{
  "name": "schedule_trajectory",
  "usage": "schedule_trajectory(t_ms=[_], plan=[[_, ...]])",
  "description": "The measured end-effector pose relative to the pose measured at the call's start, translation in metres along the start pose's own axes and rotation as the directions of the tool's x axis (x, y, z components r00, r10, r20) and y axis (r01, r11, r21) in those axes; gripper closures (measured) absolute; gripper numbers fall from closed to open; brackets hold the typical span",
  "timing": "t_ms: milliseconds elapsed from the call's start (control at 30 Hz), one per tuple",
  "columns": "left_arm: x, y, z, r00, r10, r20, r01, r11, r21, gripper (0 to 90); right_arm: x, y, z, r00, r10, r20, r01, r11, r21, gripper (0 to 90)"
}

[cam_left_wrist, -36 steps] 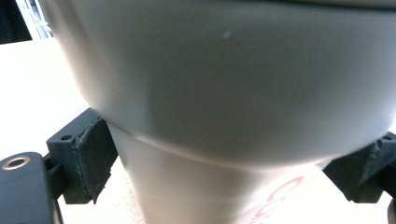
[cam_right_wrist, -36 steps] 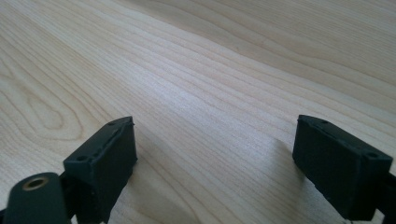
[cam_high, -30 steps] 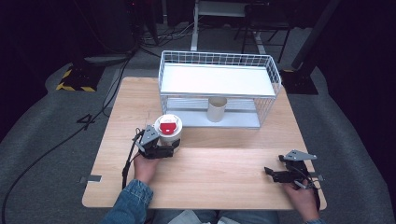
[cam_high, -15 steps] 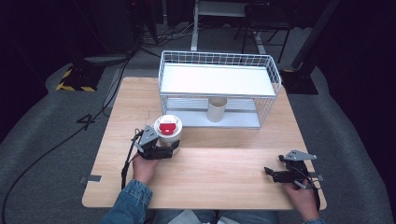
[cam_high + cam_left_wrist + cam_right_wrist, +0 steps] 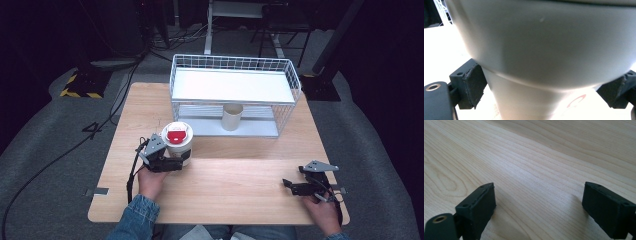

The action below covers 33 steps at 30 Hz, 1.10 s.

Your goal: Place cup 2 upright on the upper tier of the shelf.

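Two grippers are out on the wooden table (image 5: 250, 175), one in each of the person's hands. The left gripper (image 5: 172, 161) is up against a white cup (image 5: 178, 140) with a white lid and a red label on top, standing upright on the left half of the table, in front of the wire rack (image 5: 235, 97). In the left gripper view the cup's pale wall (image 5: 544, 50) sits right between the two black jaws, one pad (image 5: 475, 86) close against its narrow lower body on one side and the other jaw at the far side; the jaws look closed in around the cup, though I cannot make out whether the pads actually press on it. The right gripper (image 5: 300, 186) rests low near the table's right front corner, well apart from the cup, and in the right gripper view its jaws stand wide apart over bare wood grain (image 5: 536, 170). Under the rack's white shelf stands a tan cylinder (image 5: 232, 116), upright. The left hand (image 5: 150, 182) comes out of a denim sleeve (image 5: 135, 220).
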<state>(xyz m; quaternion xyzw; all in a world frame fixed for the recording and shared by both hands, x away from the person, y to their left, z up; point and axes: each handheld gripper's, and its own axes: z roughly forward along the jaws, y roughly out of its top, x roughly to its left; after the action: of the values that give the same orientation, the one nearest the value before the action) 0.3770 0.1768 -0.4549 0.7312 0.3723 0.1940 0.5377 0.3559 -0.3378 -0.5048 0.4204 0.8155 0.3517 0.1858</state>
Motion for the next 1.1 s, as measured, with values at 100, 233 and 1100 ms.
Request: schedule_trajectory(t_ms=[100,233,1100], plan=[[-0.004,0.004,-0.007,1.0000,0.001,-0.009,-0.001,1.0000,0.005,10.0,0.000,0.000,0.000,1.0000,-0.001,0.000,0.001,1.000,0.000,12.1],[-0.007,0.007,-0.013,0.9999,-0.005,-0.010,0.005,1.0000,0.005,10.0,0.000,0.000,0.000,1.0000,-0.001,0.000,0.001,1.000,0.000,12.1],[-0.025,0.056,-0.045,0.9999,0.004,0.014,-0.004,1.0000,-0.008,10.0,0.001,0.001,0.002,0.9999,0.007,0.008,-0.007,1.000,-0.001,11.8]])
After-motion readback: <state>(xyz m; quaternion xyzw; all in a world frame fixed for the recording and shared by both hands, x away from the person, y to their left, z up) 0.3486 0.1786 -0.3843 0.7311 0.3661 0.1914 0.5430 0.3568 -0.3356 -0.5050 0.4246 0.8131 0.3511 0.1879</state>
